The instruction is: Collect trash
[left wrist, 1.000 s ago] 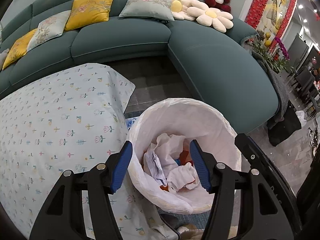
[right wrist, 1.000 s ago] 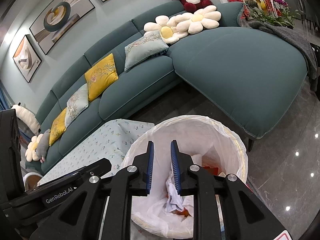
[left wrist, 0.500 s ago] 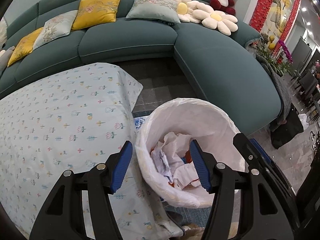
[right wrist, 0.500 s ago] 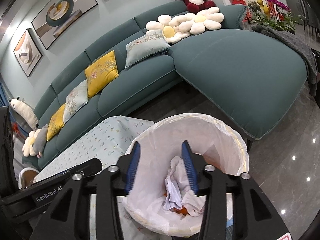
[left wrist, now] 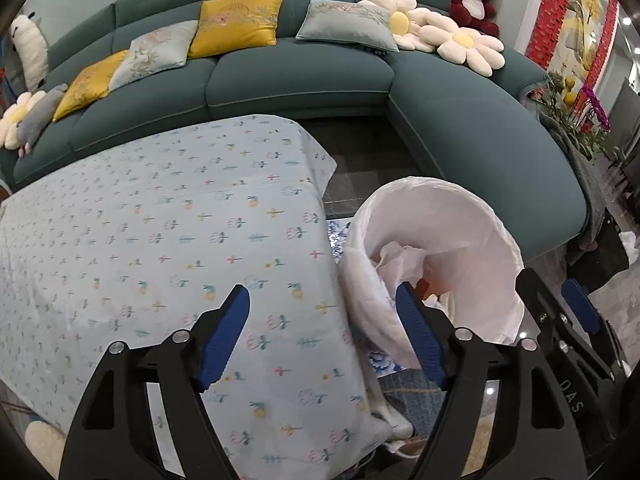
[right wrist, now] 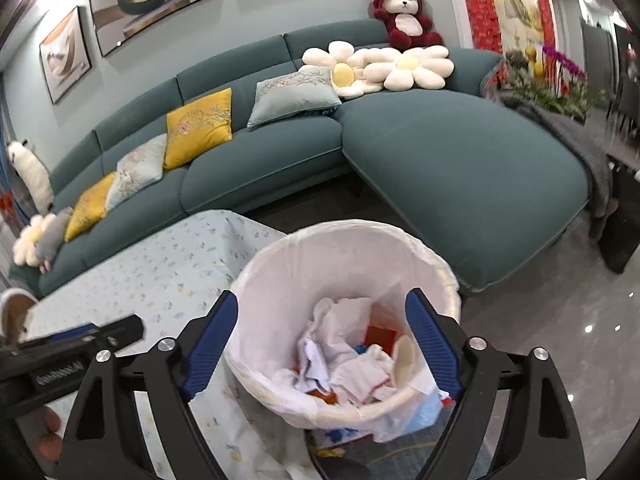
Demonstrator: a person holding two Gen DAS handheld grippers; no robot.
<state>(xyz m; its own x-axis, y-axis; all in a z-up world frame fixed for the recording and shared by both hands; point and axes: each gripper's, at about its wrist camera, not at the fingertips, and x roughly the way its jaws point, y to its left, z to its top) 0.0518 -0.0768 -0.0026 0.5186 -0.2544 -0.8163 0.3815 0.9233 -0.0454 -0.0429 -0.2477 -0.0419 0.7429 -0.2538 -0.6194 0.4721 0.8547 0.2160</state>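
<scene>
A waste bin lined with a white bag point(right wrist: 424, 264) point(left wrist: 484, 216) stands on the floor beside the low table. Crumpled white paper and orange scraps point(right wrist: 352, 356) lie inside it. My right gripper point(right wrist: 322, 340) hangs above the bin's mouth, its jaws opening wide with nothing between the blue pads. My left gripper point(left wrist: 324, 332) hovers over the table's right edge next to the bin, its jaws also opening and empty. The right gripper's black fingers point(left wrist: 576, 312) show at the right edge of the left wrist view.
A pale blue floral cloth point(left wrist: 160, 232) covers the low table left of the bin. A teal corner sofa point(right wrist: 460, 160) with cushions and plush toys wraps behind. Grey tiled floor point(right wrist: 560, 320) lies to the right. A blue patterned rug point(left wrist: 340, 232) lies under the bin.
My right gripper's jaws went from nearly shut to wide open over the bin, letting the white paper fall in. My left gripper shifted left, from over the bin to over the table's edge, and opened wider.
</scene>
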